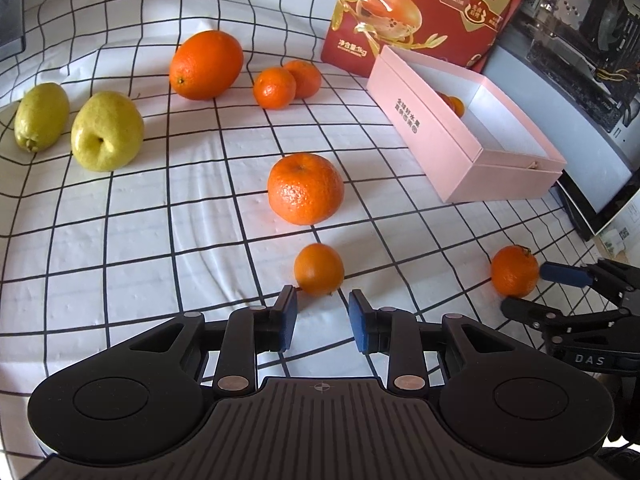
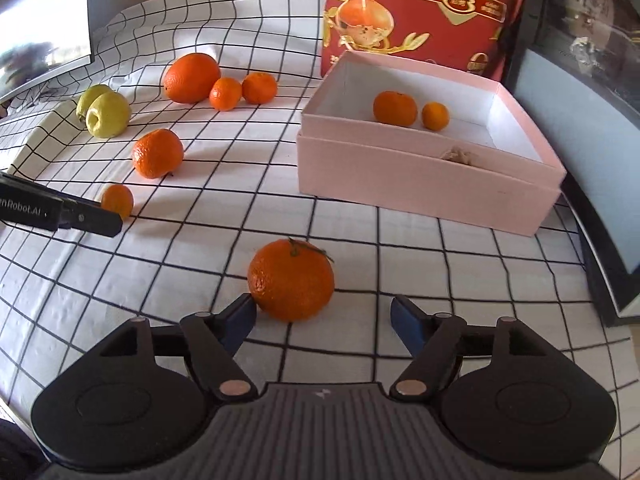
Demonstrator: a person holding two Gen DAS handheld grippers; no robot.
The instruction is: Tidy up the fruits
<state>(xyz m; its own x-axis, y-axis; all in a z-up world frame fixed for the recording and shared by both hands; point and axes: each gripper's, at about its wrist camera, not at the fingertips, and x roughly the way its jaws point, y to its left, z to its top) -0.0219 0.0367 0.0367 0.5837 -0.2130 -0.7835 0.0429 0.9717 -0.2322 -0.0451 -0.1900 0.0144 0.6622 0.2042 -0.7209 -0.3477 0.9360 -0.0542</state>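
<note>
My left gripper (image 1: pixel 323 312) is open and empty, its tips just short of a small mandarin (image 1: pixel 319 269) on the checked cloth. My right gripper (image 2: pixel 324 314) stands open around a stemmed mandarin (image 2: pixel 291 280), whose left side sits against the left pad; the right pad is clear of it. The pink box (image 2: pixel 400 176) holds two mandarins (image 2: pixel 395 109). Farther back on the cloth lie a bumpy mandarin (image 1: pixel 305 189), a large orange (image 1: pixel 206 65), two small mandarins (image 1: pixel 274 88) and two yellow-green fruits (image 1: pixel 107 131).
A red fruit bag (image 2: pixel 420 12) stands behind the box. A monitor (image 2: pixel 44 40) is at the far left, and a dark-framed panel (image 2: pixel 580 160) and computer hardware (image 1: pixel 580 40) line the right edge. A finger (image 2: pixel 96 220) of the left gripper reaches in from the left.
</note>
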